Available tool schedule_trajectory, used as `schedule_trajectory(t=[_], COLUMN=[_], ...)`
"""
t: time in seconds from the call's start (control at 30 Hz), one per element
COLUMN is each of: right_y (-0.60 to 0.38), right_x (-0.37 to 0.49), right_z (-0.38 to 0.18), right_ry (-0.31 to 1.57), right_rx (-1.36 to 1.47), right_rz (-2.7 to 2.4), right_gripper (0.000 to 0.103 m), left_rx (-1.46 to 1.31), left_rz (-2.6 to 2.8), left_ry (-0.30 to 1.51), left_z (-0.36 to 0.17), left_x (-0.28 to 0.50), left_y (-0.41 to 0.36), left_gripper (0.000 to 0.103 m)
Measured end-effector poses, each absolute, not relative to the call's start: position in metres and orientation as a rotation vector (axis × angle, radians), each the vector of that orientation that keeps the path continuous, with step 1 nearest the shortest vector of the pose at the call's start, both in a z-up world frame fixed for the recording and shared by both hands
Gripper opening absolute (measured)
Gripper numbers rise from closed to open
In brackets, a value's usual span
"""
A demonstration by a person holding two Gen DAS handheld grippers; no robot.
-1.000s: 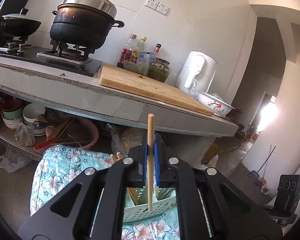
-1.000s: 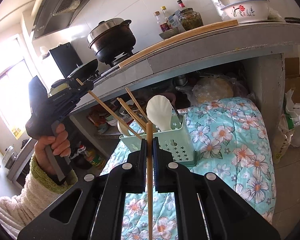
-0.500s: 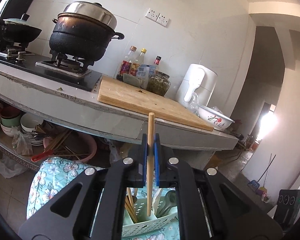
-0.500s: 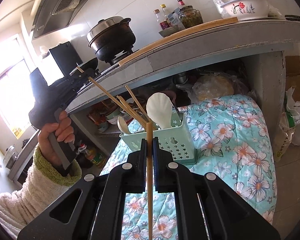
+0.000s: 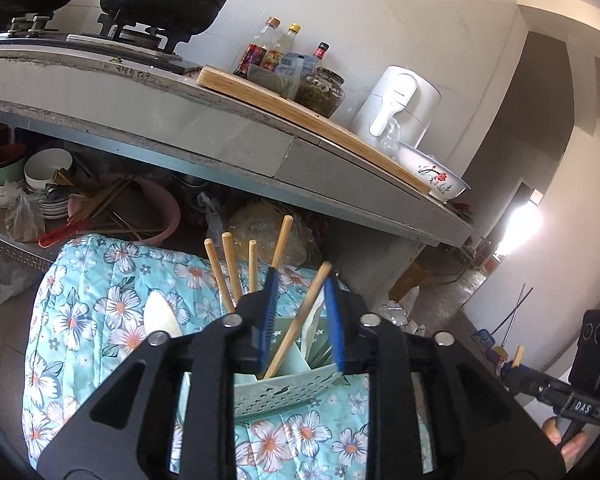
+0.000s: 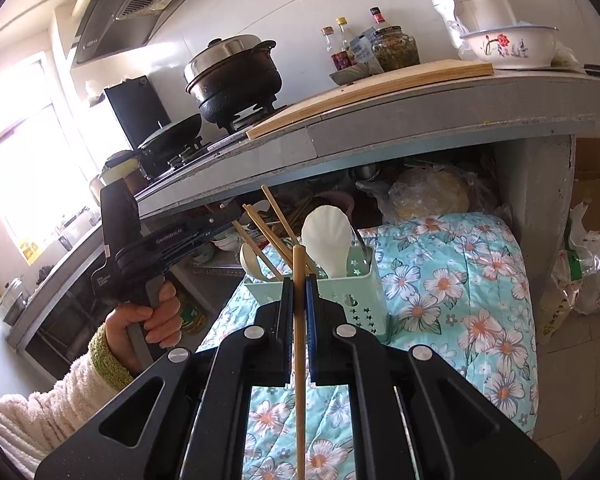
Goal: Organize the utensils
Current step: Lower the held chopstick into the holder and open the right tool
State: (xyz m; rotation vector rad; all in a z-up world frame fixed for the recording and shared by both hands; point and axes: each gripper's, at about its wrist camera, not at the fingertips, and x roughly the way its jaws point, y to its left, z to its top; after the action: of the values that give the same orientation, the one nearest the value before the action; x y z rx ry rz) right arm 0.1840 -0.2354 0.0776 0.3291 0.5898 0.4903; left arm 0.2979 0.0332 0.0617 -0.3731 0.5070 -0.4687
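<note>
My left gripper (image 5: 300, 278) hovers just over a mint-green utensil holder (image 5: 284, 392), and its jaws are opening. A wooden chopstick (image 5: 300, 320) stands between the blue pads, leaning right, its lower end in the holder; neither pad presses on it. Several more chopsticks (image 5: 230, 268) and a white spoon (image 5: 160, 316) stand in the same holder (image 6: 356, 296). My right gripper (image 6: 299, 280) is shut on another chopstick (image 6: 299, 360), held upright in front of the holder. A person's hand (image 6: 152, 316) grips the left tool's handle.
The holder sits on a floral quilted cover (image 5: 100, 300) below a concrete counter (image 5: 220, 136). On the counter are a cutting board (image 6: 364, 80), black pot (image 6: 236, 76), bottles, white kettle (image 5: 400, 108) and bowl (image 6: 508, 48). Bowls fill the lower shelf (image 5: 20, 176). Plastic bags (image 6: 580, 276) lie at right.
The left gripper came down over the holder and its jaws parted. Its chopstick slipped into the holder and now leans right. The right gripper kept still, holding its chopstick.
</note>
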Motion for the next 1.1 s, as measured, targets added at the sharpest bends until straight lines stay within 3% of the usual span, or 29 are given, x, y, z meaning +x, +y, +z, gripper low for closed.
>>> schedule_trajectory(t=[0.27, 0.6, 0.83, 1.1], right_y=[-0.211, -0.164, -0.124, -0.099], right_x=[0.219, 0.272, 0.317, 0.350], right_z=[0.127, 0.209, 0.204, 0.144], right_ry=[0.481, 0.264, 0.249, 0.331], right_rx=[0.252, 0.145, 0.081, -0.058], right_rz=[0.497, 0.499, 0.482, 0.424], right_gripper=[0.006, 0.006, 0.006, 0.006], left_rx=[-0.301, -0.162, -0.139, -0.128], left_rz=[-0.447, -0.265, -0.193, -0.155], left_ry=[0.462, 0.558, 0.662, 0.695], left_z=[0.067, 0.017, -0.018, -0.027], left_x=[0.246, 0.175, 0.154, 0.151], left_y=[0.047, 0.075, 0.081, 0.077], left_gripper=[0.057, 0.078, 0.083, 0.085])
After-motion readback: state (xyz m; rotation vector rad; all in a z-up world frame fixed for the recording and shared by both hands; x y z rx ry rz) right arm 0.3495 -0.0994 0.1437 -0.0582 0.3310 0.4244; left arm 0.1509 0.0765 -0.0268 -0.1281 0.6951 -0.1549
